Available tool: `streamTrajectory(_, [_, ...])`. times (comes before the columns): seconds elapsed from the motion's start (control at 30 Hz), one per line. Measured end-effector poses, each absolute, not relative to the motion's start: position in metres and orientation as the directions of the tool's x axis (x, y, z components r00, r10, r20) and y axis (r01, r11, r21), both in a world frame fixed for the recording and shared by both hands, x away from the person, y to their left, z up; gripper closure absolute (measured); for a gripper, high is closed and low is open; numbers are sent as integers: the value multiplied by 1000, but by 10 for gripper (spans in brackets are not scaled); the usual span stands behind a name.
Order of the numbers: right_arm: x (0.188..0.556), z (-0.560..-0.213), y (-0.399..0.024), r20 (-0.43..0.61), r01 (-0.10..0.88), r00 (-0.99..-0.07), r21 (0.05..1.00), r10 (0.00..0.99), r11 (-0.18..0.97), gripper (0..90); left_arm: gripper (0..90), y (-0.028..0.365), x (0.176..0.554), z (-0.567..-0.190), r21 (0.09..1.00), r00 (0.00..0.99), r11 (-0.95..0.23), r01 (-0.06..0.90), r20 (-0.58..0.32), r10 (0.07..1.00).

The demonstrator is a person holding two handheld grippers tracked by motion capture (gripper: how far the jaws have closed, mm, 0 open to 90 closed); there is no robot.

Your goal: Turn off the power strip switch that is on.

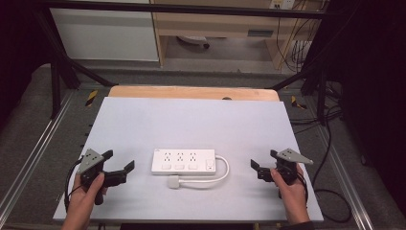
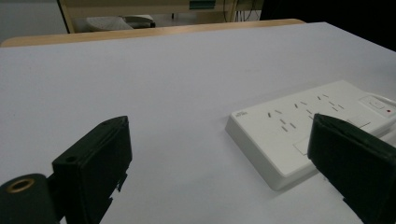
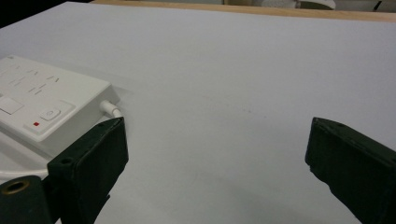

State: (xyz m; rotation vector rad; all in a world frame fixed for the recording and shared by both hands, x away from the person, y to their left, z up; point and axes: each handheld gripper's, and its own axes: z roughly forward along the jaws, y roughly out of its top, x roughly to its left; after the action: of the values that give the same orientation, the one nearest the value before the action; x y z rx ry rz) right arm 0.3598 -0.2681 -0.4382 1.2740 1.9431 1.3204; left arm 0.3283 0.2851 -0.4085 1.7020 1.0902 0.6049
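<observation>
High view: a white power strip (image 1: 183, 161) lies flat at the lower centre of the pale worktop (image 1: 191, 120), its white cable (image 1: 221, 173) looping from the right end back to a plug (image 1: 173, 183) just below the strip. The left gripper (image 1: 117, 165) rests at the lower left of the frame, the right gripper (image 1: 261, 168) at the lower right; each has its jaws spread wide with nothing between them, and each stands apart from the strip.

Left gripper view: the strip (image 2: 308, 128) sits at the right of the frame, partly behind the right-hand jaw. Right gripper view: the strip's switch end (image 3: 44, 105) and cable exit lie at the left, just beyond the left-hand jaw.

Judged step: approach. To do it well, each gripper should probably turn towards its near end of the strip so that the body centres between the jaws, staying low and level, and the right one should avoid snagging the cable loop.
</observation>
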Motion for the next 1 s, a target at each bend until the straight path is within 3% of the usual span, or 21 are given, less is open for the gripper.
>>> streamTrajectory(0.47, [353, -428, -263, 85, 364, -461, 926, 883, 101, 59, 63, 285, 328, -408, 918, 471, -117, 380, -83, 878])
streamTrajectory(1.0, [360, -392, -234, 76, 307, -529, 946, 845, 107, 25, 55, 284, 328, -409, 918, 477, -115, 381, -88, 874])
